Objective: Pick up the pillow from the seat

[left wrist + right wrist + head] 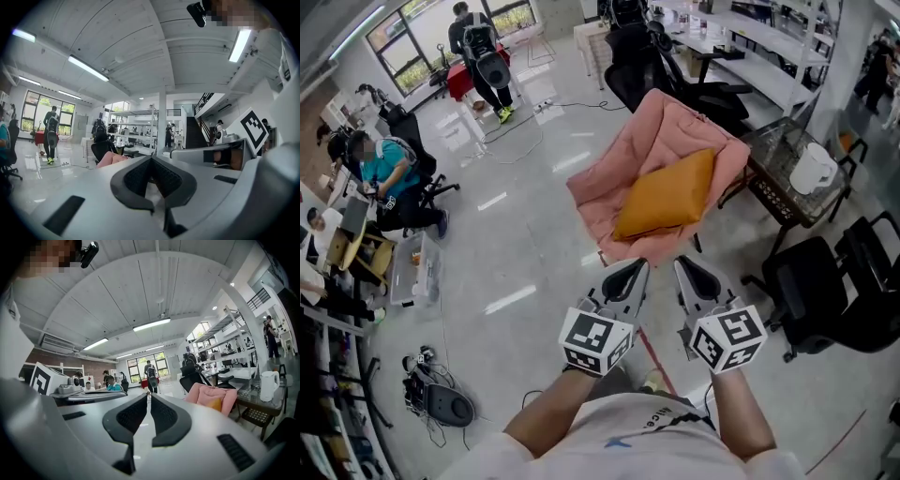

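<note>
Left gripper [636, 269] & right gripper [684, 267]: jaws pressed together, empty, short of pink padded chair [605, 183]; orange fabric pillow [667, 195] lies on it untouched, pickup not begun.

White T-shirt [609, 442], white marker-cubed grippers [637, 271] [685, 269]

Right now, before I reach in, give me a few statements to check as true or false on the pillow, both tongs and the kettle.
The orange pillow lies on the pink chair's seat. True.
The left tongs grip the pillow. False: they are shut on nothing, short of the chair.
The right tongs are shut and empty. True.
The white kettle stands on the chair. False: it stands on the side table beside the chair.
</note>
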Demonstrator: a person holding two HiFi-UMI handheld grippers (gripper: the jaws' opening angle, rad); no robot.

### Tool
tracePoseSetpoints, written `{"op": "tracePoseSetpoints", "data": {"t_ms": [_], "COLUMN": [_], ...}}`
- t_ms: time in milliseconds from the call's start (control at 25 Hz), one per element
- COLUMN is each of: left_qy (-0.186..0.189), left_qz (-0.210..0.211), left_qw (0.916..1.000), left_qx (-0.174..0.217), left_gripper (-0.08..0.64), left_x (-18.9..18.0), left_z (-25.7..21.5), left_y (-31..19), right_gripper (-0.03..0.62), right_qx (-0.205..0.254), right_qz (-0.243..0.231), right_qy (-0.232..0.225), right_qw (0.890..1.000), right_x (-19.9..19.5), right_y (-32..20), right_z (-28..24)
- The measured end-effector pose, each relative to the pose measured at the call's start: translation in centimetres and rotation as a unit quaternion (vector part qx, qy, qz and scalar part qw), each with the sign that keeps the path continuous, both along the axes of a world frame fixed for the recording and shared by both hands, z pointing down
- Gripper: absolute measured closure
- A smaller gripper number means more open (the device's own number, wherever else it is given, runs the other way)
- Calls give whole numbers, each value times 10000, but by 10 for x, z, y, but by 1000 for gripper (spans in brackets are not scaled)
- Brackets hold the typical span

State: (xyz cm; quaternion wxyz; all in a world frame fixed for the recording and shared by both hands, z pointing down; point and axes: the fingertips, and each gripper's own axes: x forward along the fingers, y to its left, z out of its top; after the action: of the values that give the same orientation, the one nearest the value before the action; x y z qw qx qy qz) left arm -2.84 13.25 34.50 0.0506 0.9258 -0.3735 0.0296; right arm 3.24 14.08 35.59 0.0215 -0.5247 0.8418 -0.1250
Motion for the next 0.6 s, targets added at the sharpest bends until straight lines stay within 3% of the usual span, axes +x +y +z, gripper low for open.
{"op": "tracePoseSetpoints", "data": {"t_ms": [360, 600], "left_qy": [-105, -143], "left_qz": [99, 164], "left_qw": [9999, 9998], "left_qx": [45, 42], "left_gripper": [549, 549], "left_x": [17, 19], "left_z": [5, 24], "left_y": [-19, -82], "right_gripper": [572, 572], "right_qx": [-226, -371], "right_qz": [157, 225], "right_qy": [-48, 29], "right_qw": [9996, 9991], "right_x": [17, 19], "right_y": [-17, -82], "right_z": [10, 33]}}
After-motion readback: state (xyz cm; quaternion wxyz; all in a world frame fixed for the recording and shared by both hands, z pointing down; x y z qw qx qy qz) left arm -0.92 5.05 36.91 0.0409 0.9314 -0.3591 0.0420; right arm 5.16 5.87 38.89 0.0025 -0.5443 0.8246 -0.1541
